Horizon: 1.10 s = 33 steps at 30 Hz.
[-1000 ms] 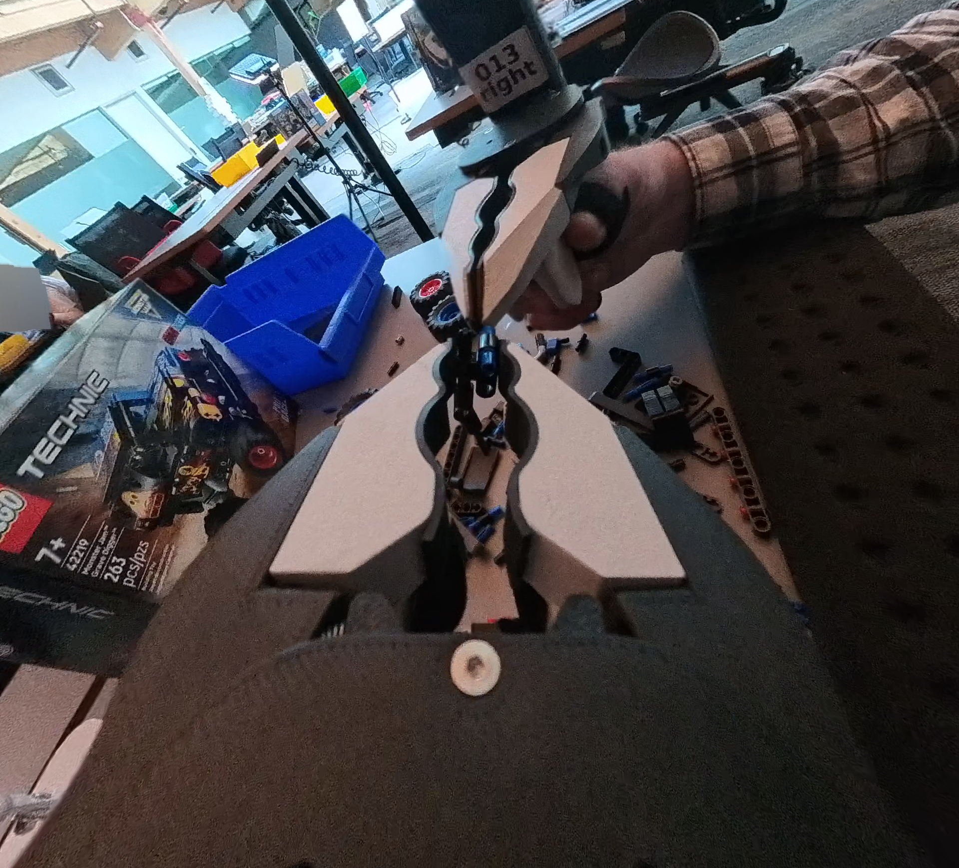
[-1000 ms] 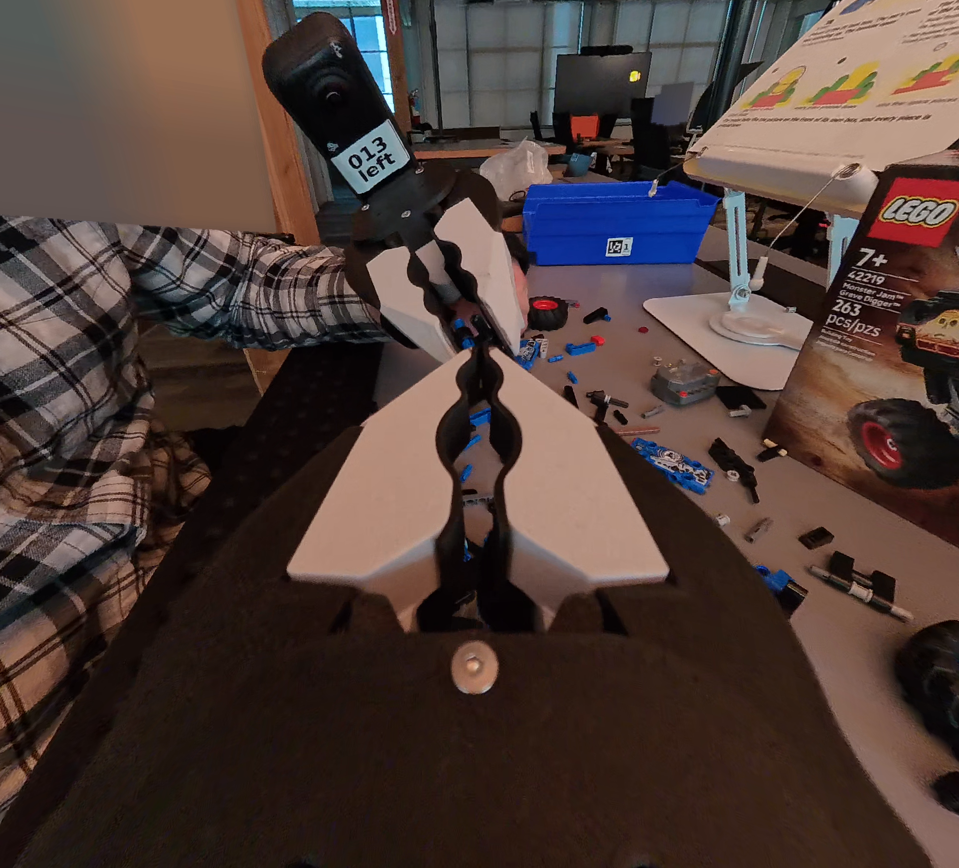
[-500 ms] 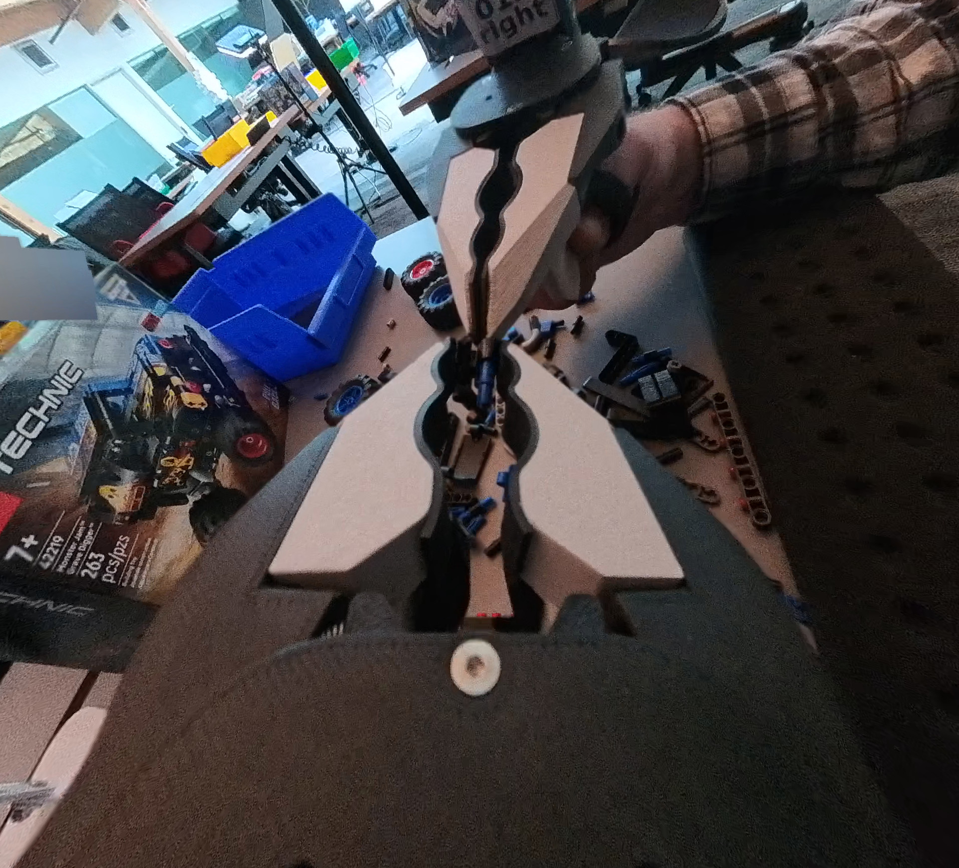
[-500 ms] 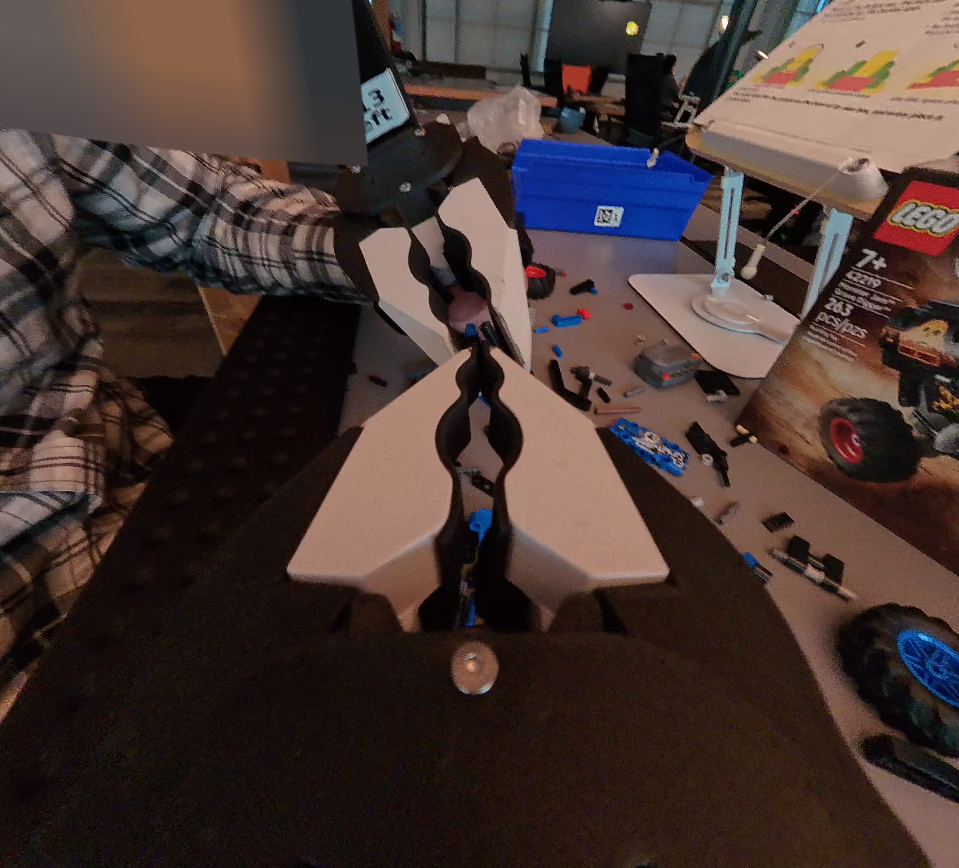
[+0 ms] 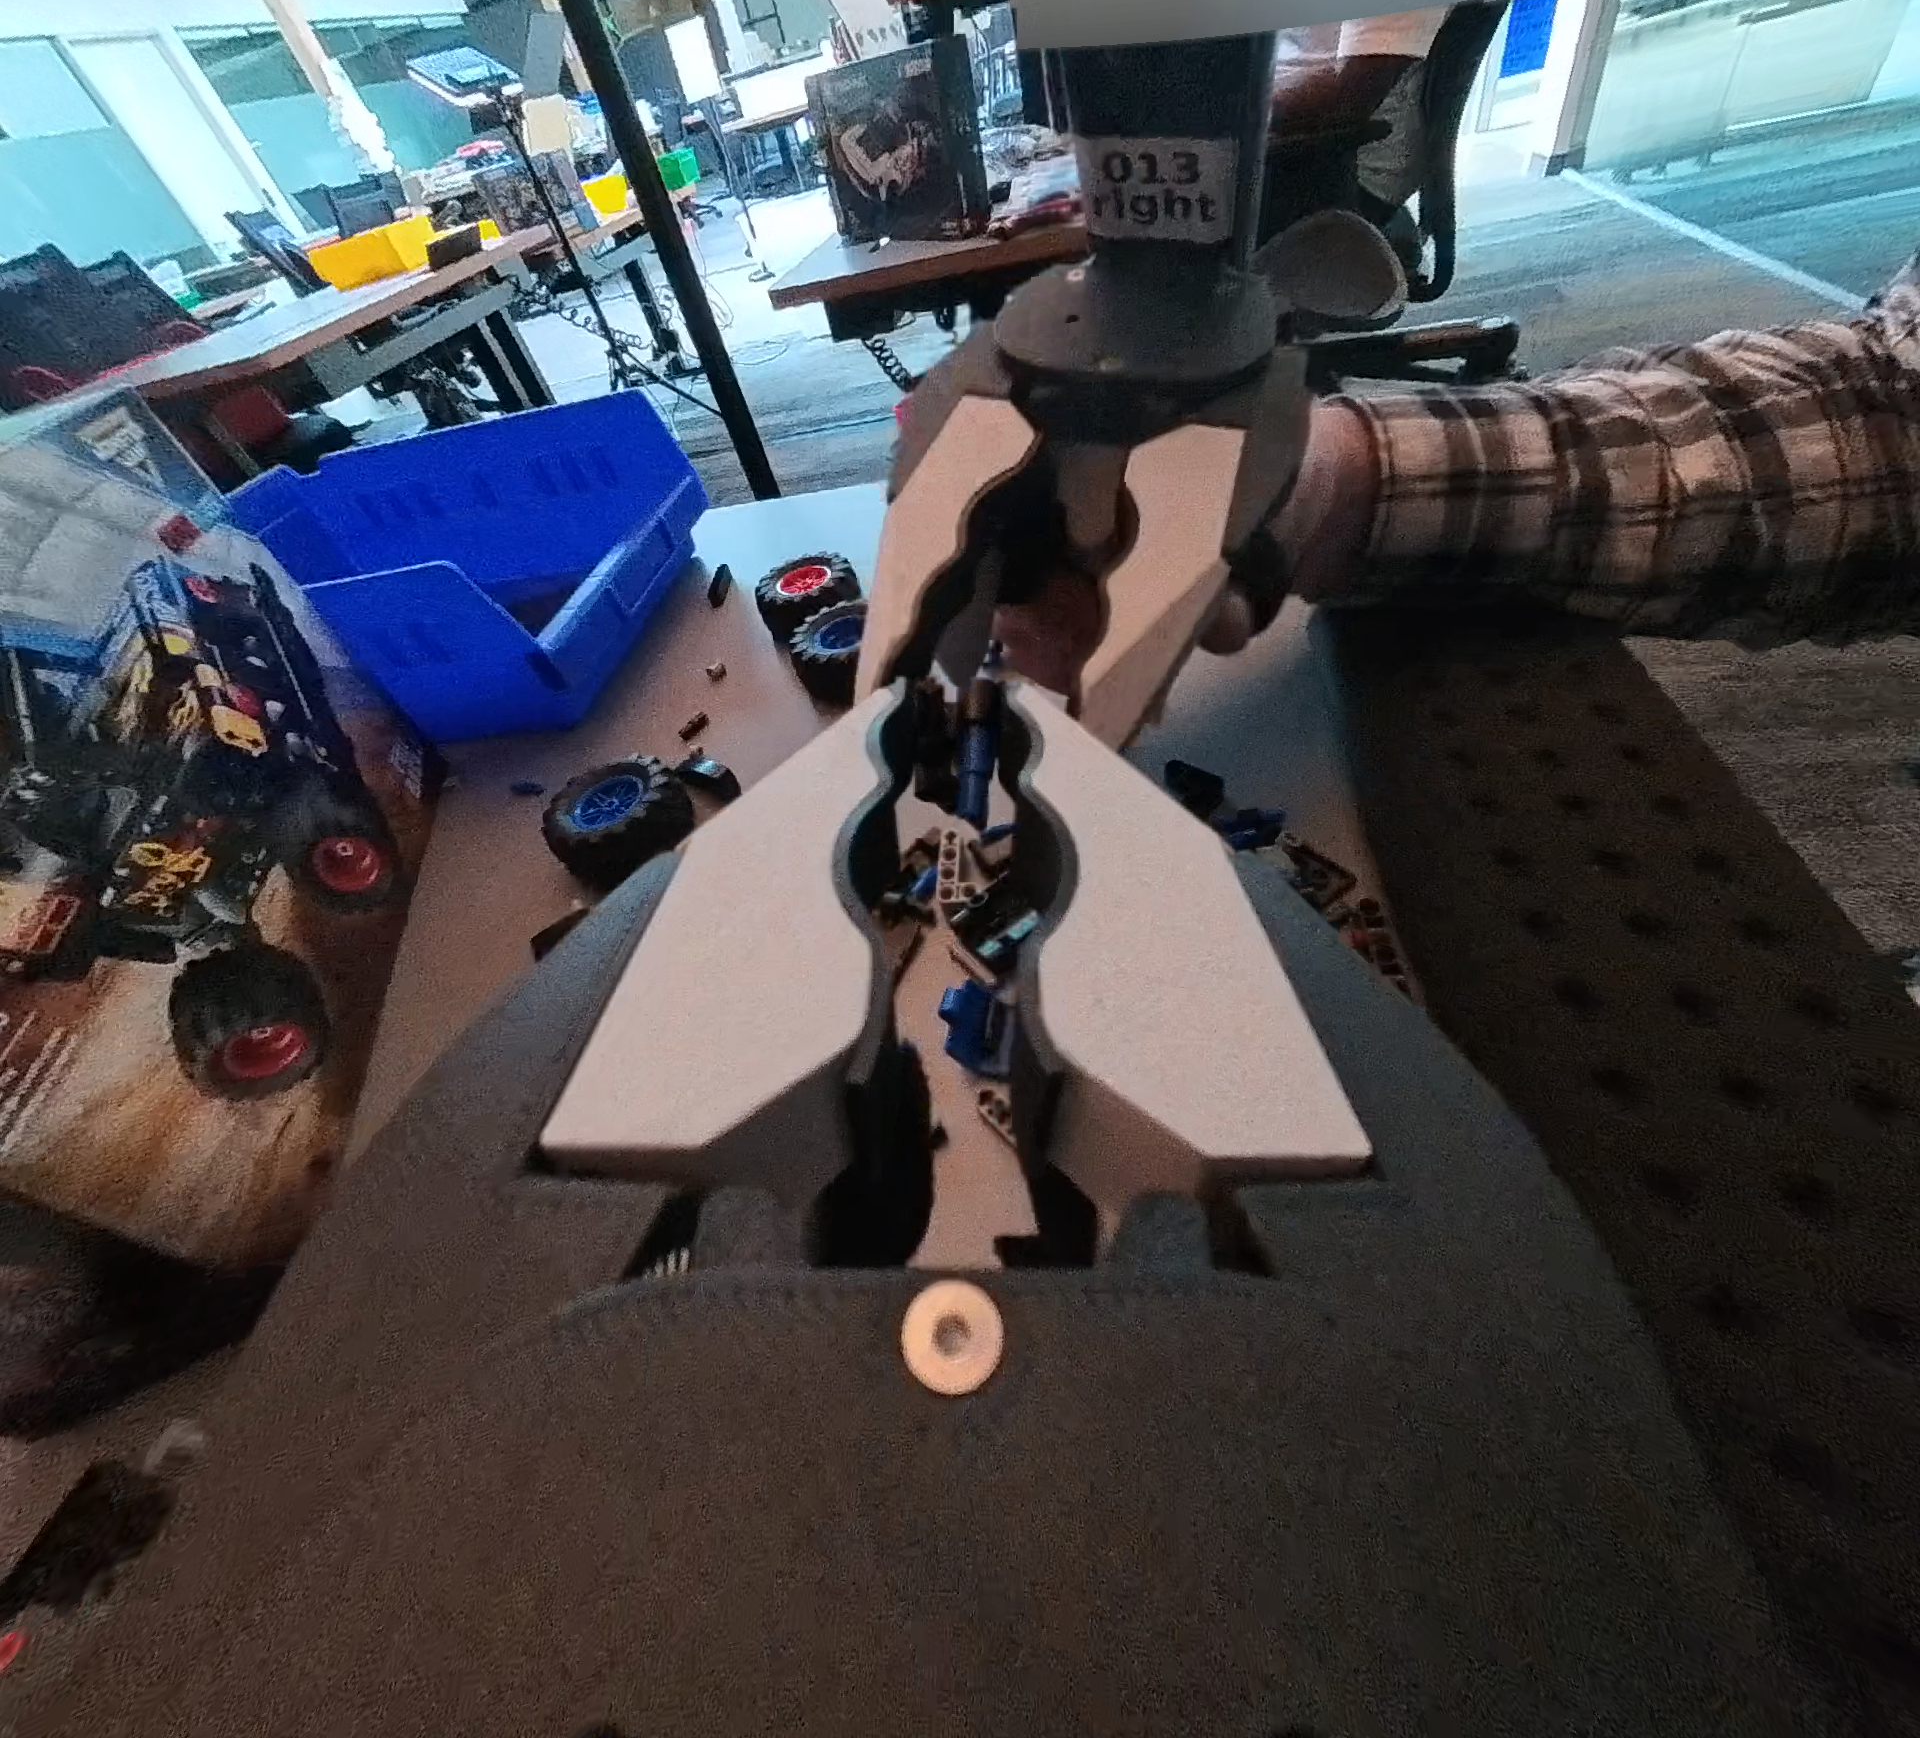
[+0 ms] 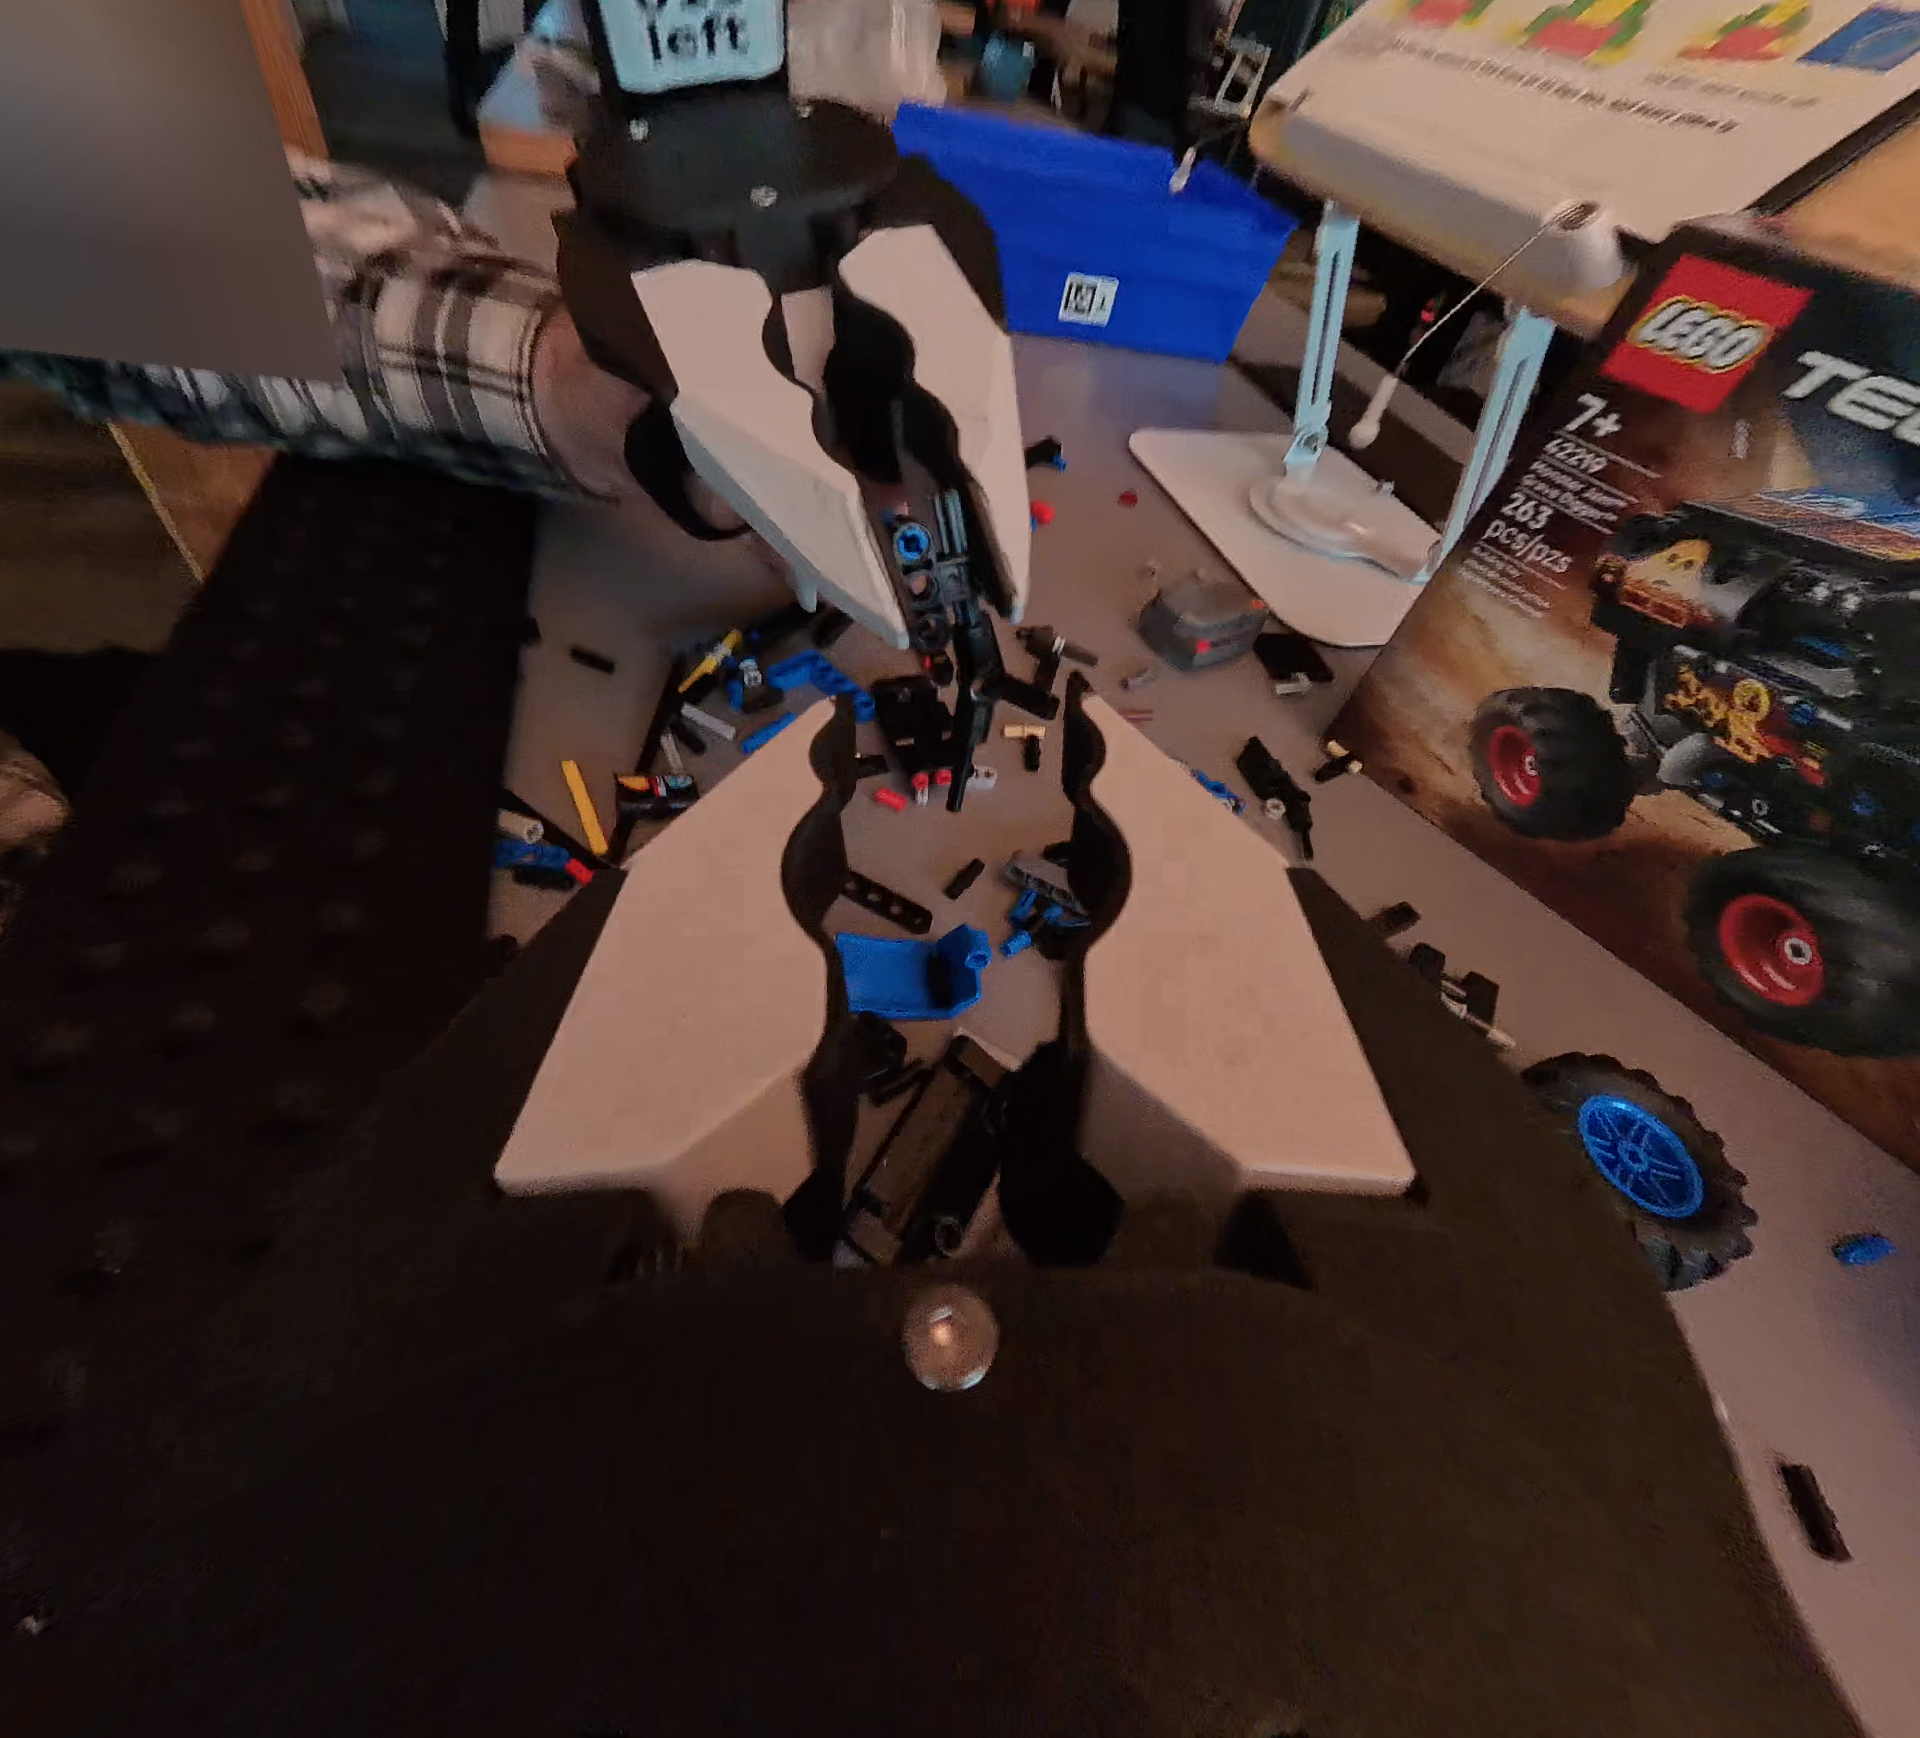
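Fingers of the left hand-held gripper [image 6: 940, 618] pinch a small black-and-blue plastic brick assembly [image 6: 951, 608], its long axis hanging down over the grey desk [image 6: 1351, 857]. Just near of it, the right hand-held gripper [image 6: 951, 722] gapes wide and empty, tips flanking the assembly's lower end.

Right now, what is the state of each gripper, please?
Left gripper: shut on a small black and blue brick assembly.
Right gripper: open, holding nothing, just in front of that assembly.

Bin [image 5: 468, 587] behind wheels [image 5: 618, 818], box [image 5: 156, 805] left.
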Tool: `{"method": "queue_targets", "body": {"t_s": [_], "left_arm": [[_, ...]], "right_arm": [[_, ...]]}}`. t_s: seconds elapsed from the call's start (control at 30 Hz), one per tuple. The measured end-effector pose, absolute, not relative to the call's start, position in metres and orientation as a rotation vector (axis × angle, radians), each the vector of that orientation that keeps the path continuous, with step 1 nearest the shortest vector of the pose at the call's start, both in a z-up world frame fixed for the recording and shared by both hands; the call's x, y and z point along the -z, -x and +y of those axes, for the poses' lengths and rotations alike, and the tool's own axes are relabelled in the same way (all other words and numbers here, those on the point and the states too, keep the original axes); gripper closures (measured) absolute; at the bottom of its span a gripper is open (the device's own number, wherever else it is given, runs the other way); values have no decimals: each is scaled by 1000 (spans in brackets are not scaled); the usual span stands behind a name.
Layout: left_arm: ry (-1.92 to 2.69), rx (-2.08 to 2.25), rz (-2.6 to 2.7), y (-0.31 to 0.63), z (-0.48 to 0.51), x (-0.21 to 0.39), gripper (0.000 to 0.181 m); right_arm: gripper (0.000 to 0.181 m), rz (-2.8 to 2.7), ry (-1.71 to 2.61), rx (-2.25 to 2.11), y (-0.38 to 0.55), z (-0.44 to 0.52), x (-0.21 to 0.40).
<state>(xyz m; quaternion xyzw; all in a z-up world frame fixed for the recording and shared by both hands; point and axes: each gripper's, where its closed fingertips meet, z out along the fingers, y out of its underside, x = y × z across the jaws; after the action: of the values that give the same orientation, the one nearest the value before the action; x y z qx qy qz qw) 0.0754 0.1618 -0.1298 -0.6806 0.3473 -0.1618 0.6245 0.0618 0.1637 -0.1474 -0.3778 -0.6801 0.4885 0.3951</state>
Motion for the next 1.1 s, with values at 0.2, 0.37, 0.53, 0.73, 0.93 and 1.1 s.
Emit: {"method": "queue_targets", "body": {"t_s": [0.2,0.37,0.53,0.73,0.93,1.1], "left_arm": [[1583,396,836,-80,159,138,166],[1604,354,851,-70,158,138,165],[1583,315,907,-72,153,137,180],[1591,300,959,-70,147,140,181],[1658,264,944,-64,153,148,181],[1692,215,1017,-74,154,161,180]], "right_arm": [[177,-1762,944,-1233,-62,159,152],[177,-1743,970,-1279,-64,162,150],[177,-1731,974,-1317,-65,162,148],[178,-1716,937,-1403,-71,157,139],[147,-1731,981,-1334,-69,163,146],[163,-1812,946,-1223,-61,150,158]]}}
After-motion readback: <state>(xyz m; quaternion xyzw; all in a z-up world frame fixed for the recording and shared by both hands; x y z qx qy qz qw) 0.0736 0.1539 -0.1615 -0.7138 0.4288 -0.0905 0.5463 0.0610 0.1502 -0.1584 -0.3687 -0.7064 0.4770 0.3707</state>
